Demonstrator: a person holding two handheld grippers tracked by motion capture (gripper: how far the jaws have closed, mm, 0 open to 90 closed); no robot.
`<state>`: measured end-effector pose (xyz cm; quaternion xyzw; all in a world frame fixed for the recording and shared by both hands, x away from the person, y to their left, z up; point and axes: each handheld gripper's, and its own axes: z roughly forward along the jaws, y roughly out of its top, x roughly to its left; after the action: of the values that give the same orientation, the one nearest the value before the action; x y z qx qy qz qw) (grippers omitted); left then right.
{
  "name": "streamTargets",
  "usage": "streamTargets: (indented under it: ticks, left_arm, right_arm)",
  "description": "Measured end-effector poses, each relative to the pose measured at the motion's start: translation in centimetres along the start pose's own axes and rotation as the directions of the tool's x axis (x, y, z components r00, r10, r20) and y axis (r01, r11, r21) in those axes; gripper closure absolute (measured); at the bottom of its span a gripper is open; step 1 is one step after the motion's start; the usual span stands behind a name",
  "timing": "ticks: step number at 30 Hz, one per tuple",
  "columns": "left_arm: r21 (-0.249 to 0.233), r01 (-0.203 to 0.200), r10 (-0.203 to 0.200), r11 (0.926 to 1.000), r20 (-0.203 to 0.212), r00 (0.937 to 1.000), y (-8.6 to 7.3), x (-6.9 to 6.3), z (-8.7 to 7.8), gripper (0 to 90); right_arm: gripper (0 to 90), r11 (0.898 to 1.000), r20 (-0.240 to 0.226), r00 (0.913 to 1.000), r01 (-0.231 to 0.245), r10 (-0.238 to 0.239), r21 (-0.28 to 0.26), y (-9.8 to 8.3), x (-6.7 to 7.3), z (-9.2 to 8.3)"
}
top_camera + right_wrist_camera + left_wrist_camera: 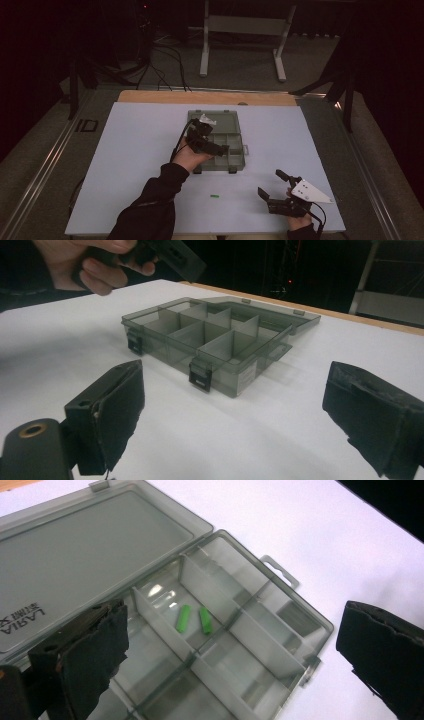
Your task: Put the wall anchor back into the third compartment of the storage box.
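The left claw [212, 142] hovers over the open organiser box [235, 150] in the middle of the white worktop [130, 150], held in the person's left hand [190, 155]. Its jaws stand wide apart with nothing between the pads. In the left gripper view, two short green pieces [194, 619] lie side by side, close together, on the floor of one compartment in the middle part of the box, below and between the spread jaws and apart from both pads. The box's clear lid [85, 555] lies flat open on the worktop, hinged along the far long edge, with printed lettering near one corner. A third small green piece [215, 196] lies alone on the worktop, nearer the person than the box, between the two hands and well apart from either claw. The right claw [274, 187] rests low near the worktop's near right corner, held in the right hand [299, 220], its jaws also wide apart and holding nothing. In the right gripper view it points toward the front wall of the box [220, 345], with the two dark latches facing it and bare worktop between the jaws.
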<state>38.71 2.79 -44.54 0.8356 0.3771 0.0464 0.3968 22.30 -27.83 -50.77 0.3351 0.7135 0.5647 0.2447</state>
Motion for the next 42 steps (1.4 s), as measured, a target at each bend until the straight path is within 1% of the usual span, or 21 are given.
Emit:
streamTargets:
  ticks: [3, 4, 6, 11, 12, 14, 16, 20, 21, 22, 23, 24, 26, 28, 29, 30, 31, 34, 38, 39, 42]
  left_arm:
    - [-0.005, -0.011, 0.011, 0.9999, 0.014, 0.9998, -0.2, -0.1, -0.5, 0.0]
    - [-0.007, -0.022, 0.022, 0.9997, 0.042, 0.9989, -0.5, -0.3, -0.9, 0.0]
    - [-0.011, -0.034, 0.035, 0.9994, 0.069, 0.997, -0.7, -0.5, -1.3, 0.0]
    - [-0.019, -0.061, 0.062, 0.998, 0.083, 0.9946, -1.3, -1.2, -2.1, 0.0]
    - [-0.027, -0.077, 0.08, 0.9966, 0.104, 0.9914, -1.6, -1.6, -2.6, 0.0]
    - [-0.035, -0.086, 0.09, 0.9957, 0.121, 0.9886, -1.9, -1.9, -3.0, 0.0]
    - [-0.038, -0.103, 0.107, 0.994, 0.124, 0.9865, -2.2, -2.2, -3.4, 0.0]
    - [-0.04, -0.137, 0.141, 0.9898, 0.147, 0.9791, -3.0, -2.9, -4.1, 0.0]
    - [-0.04, -0.137, 0.141, 0.9898, 0.147, 0.9791, -3.0, -2.9, -4.1, 0.0]
    - [-0.044, -0.148, 0.153, 0.988, 0.16, 0.9752, -3.4, -3.1, -4.4, 0.0]
    - [-0.044, -0.148, 0.153, 0.988, 0.16, 0.9752, -3.4, -3.1, -4.4, 0.0]
    - [-0.051, -0.16, 0.167, 0.9857, 0.164, 0.9723, -3.8, -3.3, -4.8, 0.0]
    - [-0.055, -0.168, 0.175, 0.9843, 0.175, 0.9689, -4.1, -3.4, -5.0, 0.1]
    - [-0.056, -0.178, 0.186, 0.9824, 0.183, 0.9653, -4.4, -3.6, -5.2, 0.1]
    - [-0.055, -0.189, 0.196, 0.9804, 0.174, 0.9651, -4.5, -3.7, -5.2, 0.2]
    - [-0.054, -0.2, 0.207, 0.9783, 0.175, 0.9626, -4.6, -3.9, -5.2, 1.3]
    - [-0.054, -0.2, 0.207, 0.9783, 0.175, 0.9626, -4.6, -3.9, -5.2, 1.4]
    - [-0.052, -0.22, 0.226, 0.9742, 0.193, 0.9548, -5.2, -4.4, -5.1, 2.1]
    - [-0.05, -0.227, 0.233, 0.9726, 0.216, 0.9482, -5.9, -4.7, -4.9, 3.3]
    - [-0.051, -0.23, 0.236, 0.9718, 0.231, 0.9439, -6.1, -4.8, -4.8, 4.2]
    - [-0.05, -0.239, 0.244, 0.9697, 0.238, 0.9401, -6.5, -5.0, -4.7, 4.4]
  right_arm:
    - [9.7, 1.0, -0.001, 1.0, 0.002, -0.002, 0.002, 0.0, 0.0, 0.0]
    - [9.7, 1.0, -0.001, 1.0, 0.002, -0.002, 0.003, 0.0, 0.0, 0.0]
    - [9.7, 1.0, -0.001, 1.0, 0.001, -0.001, 0.004, 0.0, 0.1, 0.1]
    - [9.7, 1.0, -0.001, 1.0, 0.001, -0.001, 0.003, 0.0, 0.0, 0.0]
    - [9.7, 1.0, 0.0, 1.0, 0.0, 0.0, 0.003, 0.0, 0.1, 0.0]
    - [9.7, 1.0, -0.001, 1.0, 0.0, 0.0, 0.004, 0.0, 0.1, 0.1]
    - [9.7, 1.0, -0.001, 1.0, 0.001, -0.001, 0.004, 0.0, 0.1, 0.1]
    - [9.7, 1.0, 0.001, 1.0, 0.002, -0.002, 0.003, 0.0, 0.1, 0.0]
    - [9.7, 1.0, 0.001, 1.0, 0.003, -0.003, 0.004, 0.0, 0.1, 0.0]
    - [9.7, 1.0, 0.001, 1.0, 0.003, -0.003, 0.004, 0.0, 0.1, 0.0]
    - [9.7, 1.0, 0.0, 1.0, 0.003, -0.003, 0.004, 0.0, 0.1, 0.0]
    - [9.7, 1.0, 0.001, 1.0, 0.003, -0.003, 0.004, 0.0, 0.1, 0.0]
    - [9.7, 1.0, 0.0, 1.0, 0.002, -0.002, 0.005, 0.0, 0.1, 0.0]
    - [9.7, 1.0, 0.001, 1.0, 0.003, -0.003, 0.006, 0.0, 0.1, 0.1]
    - [9.7, 1.0, 0.001, 1.0, 0.003, -0.003, 0.006, 0.0, 0.1, 0.1]
    - [9.7, 1.0, 0.001, 1.0, 0.002, -0.002, 0.005, 0.0, 0.1, 0.0]
    - [9.7, 1.0, 0.001, 1.0, 0.002, -0.002, 0.004, 0.0, 0.1, 0.0]
    - [9.7, 1.0, 0.003, 1.0, 0.004, -0.004, 0.003, 0.0, 0.1, 0.0]
    - [9.7, 1.0, 0.002, 1.0, 0.004, -0.004, 0.004, 0.0, 0.1, 0.0]
    - [9.7, 1.0, 0.001, 1.0, 0.004, -0.004, 0.005, 0.0, 0.1, 0.0]
    - [9.7, 1.0, 0.001, 1.0, 0.002, -0.002, 0.005, 0.0, 0.1, 0.0]
